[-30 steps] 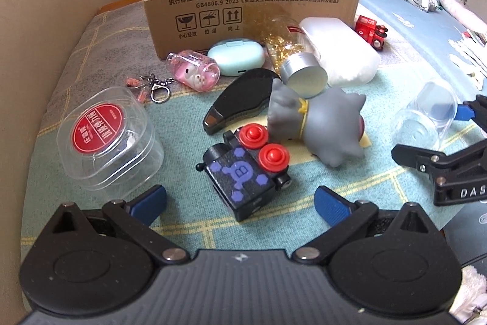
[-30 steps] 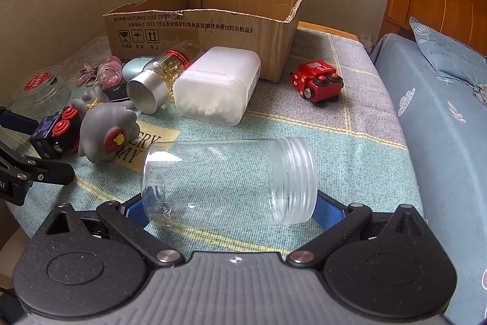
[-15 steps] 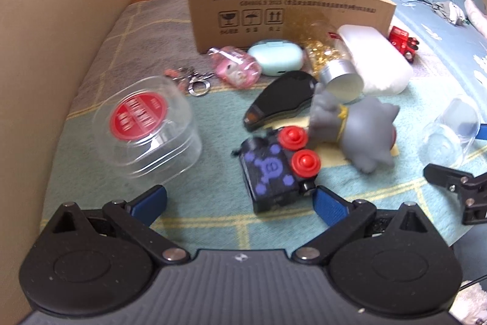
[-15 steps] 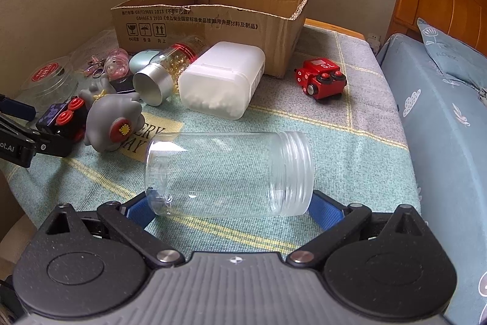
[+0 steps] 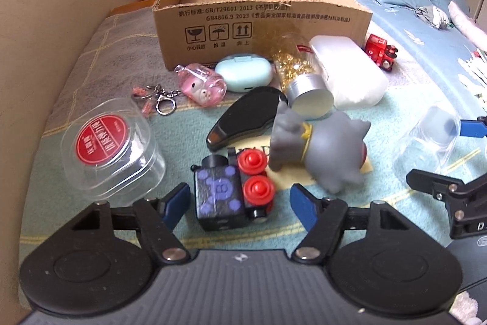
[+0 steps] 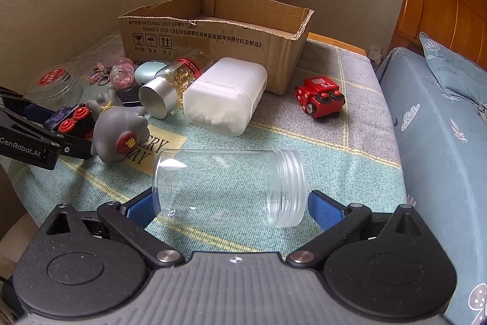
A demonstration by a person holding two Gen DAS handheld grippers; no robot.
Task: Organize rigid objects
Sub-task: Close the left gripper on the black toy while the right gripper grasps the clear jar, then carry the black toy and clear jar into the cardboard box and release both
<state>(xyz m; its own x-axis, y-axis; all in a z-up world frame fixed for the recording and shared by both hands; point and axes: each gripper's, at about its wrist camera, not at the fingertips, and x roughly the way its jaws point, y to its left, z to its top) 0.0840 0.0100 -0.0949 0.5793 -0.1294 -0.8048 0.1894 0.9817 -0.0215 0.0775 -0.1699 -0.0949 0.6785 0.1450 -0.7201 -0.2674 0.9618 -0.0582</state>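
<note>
Where the left tongs (image 5: 239, 203) stand: astride the black toy train (image 5: 225, 197) with red wheels, low over the counter (image 5: 91, 66); the jaws have just been closing, yet a gap shows on both sides of the train, so nothing is gripped.
Right tongs (image 6: 232, 203): released and spread wide, the clear jar (image 6: 228, 185) between the blue pads; the right pad stands just clear of the jar's mouth.
Clear jar: on its side on the checked cloth, threaded mouth to the right, lidless.
Cardboard box (image 5: 261, 29): upright at the back of the counter, top open; only its inner walls show.
Gold bottle (image 5: 292, 63): on its side against the box front, silver cap toward the camera, filled with small gold pieces.
White tub (image 5: 350, 75): translucent, lying just beside the gold bottle, small white pieces heaped inside.
Round clear tub (image 5: 109, 148): left of the train, tilted, red label on its lid; contents cannot be told.
Pink capsule (image 5: 202, 84): on a keyring, a small figure inside.
Mint case (image 5: 243, 72): closed, touching the pink capsule.
Grey figurine (image 5: 322, 148): lying just right of the train.
</note>
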